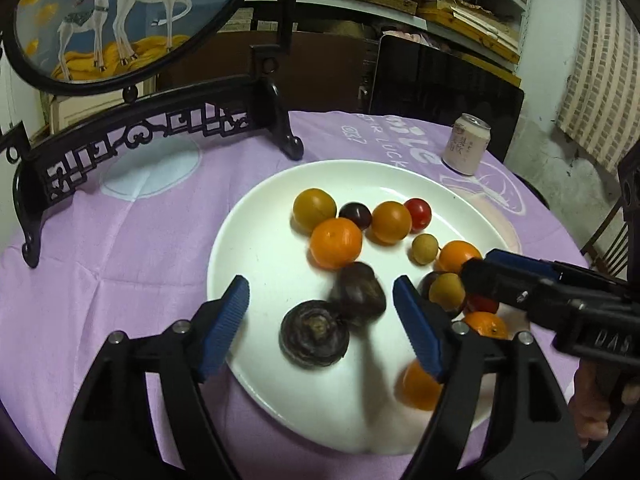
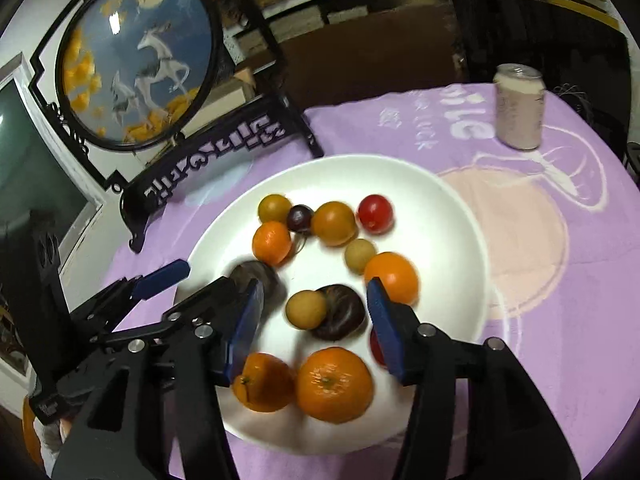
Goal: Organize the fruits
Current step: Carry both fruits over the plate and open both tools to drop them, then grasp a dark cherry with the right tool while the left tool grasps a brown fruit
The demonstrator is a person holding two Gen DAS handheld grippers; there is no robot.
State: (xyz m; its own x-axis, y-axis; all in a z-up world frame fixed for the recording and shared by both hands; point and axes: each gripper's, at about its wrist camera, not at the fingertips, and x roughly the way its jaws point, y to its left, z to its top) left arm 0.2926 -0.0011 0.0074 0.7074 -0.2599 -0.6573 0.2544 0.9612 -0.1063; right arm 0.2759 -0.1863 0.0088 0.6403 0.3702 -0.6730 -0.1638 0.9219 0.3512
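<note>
A white plate (image 1: 256, 236) on the purple cloth holds several small fruits: oranges, yellow and red tomatoes, tan longans and dark water chestnuts. My left gripper (image 1: 322, 322) is open, its blue pads either side of two dark chestnuts (image 1: 314, 332); one looks blurred. My right gripper (image 2: 314, 320) is open over the plate (image 2: 440, 208), around a tan longan (image 2: 306, 308) and a dark chestnut (image 2: 340, 312). The right gripper also shows in the left wrist view (image 1: 476, 272), and the left gripper shows in the right wrist view (image 2: 208, 280).
A black carved stand with a round deer painting (image 1: 160, 128) stands at the back left of the table. A pale drink can (image 1: 466, 144) stands behind the plate at right. A dark chair back (image 1: 444, 76) is beyond the table.
</note>
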